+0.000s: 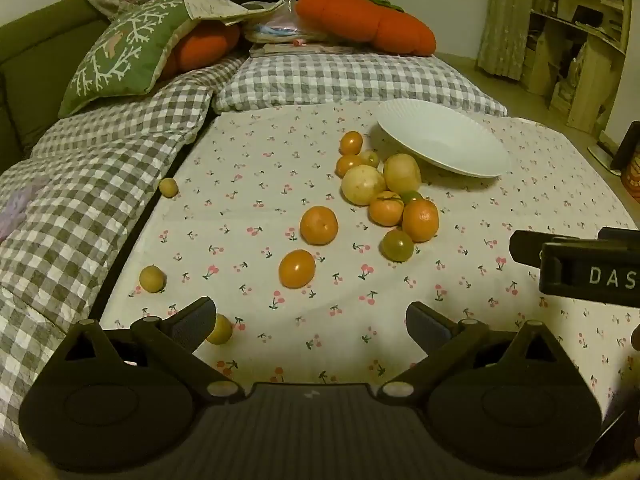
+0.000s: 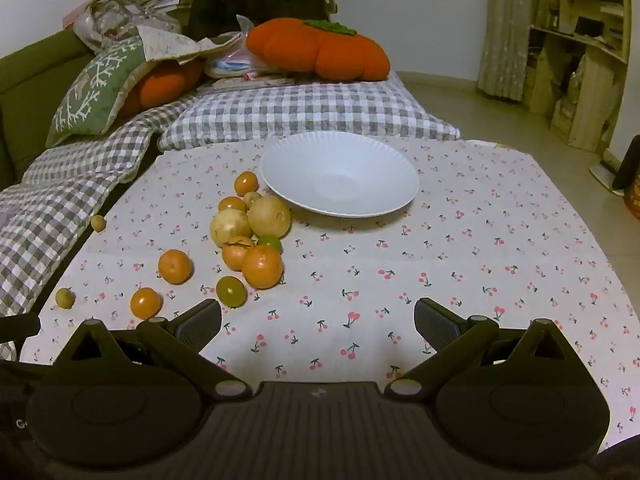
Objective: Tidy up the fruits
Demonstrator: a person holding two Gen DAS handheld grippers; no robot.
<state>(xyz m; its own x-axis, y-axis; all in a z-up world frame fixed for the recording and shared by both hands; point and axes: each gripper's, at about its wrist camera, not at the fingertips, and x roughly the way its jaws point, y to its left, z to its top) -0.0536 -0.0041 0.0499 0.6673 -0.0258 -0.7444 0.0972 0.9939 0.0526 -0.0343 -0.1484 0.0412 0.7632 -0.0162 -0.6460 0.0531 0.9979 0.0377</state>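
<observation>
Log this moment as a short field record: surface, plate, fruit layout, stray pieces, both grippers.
surface: cherry-print cloth over a table beside a checked cushion
plate: white plate, nothing in it, upright behind the fruit
fruit cluster: two pale yellow fruits, oranges and small tomatoes, bunched at the plate's left front
stray pieces: single orange, orange tomato, small yellow fruits toward the cloth's left edge
left gripper: jaws open, holding nothing
right gripper: jaws open, holding nothing
</observation>
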